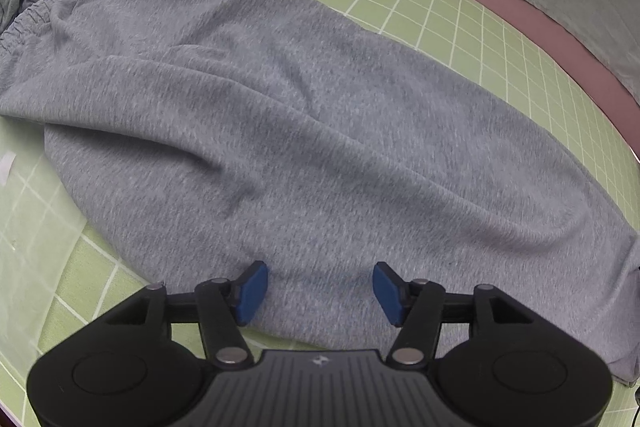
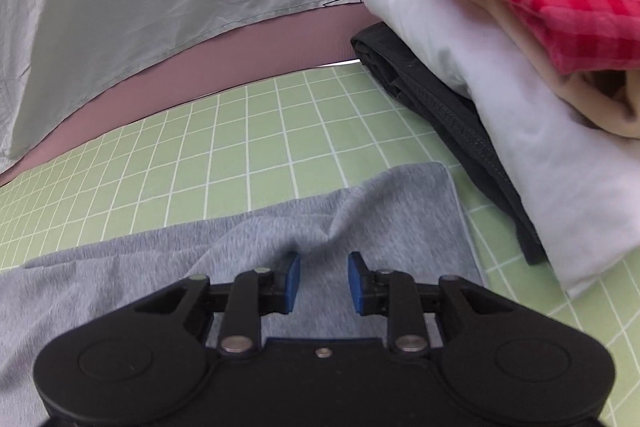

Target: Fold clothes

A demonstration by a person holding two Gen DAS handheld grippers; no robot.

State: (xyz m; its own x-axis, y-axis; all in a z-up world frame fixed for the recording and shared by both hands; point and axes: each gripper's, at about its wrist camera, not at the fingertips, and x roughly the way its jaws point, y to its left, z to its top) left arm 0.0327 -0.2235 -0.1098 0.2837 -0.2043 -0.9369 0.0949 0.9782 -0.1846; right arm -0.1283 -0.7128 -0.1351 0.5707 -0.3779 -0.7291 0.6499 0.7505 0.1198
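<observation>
The gray sweatpants point(image 1: 304, 115) lie spread across the green grid mat point(image 1: 460, 27), beside a stack of folded clothes point(image 2: 520, 75). The left gripper point(image 1: 320, 291) is released, jaws apart over the fabric. The right gripper point(image 2: 323, 281) is likewise released above the hem.

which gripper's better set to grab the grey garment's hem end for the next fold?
Right gripper, probably: open over the grey garment near its hem corner. Left gripper is open over mid-fabric.
</observation>
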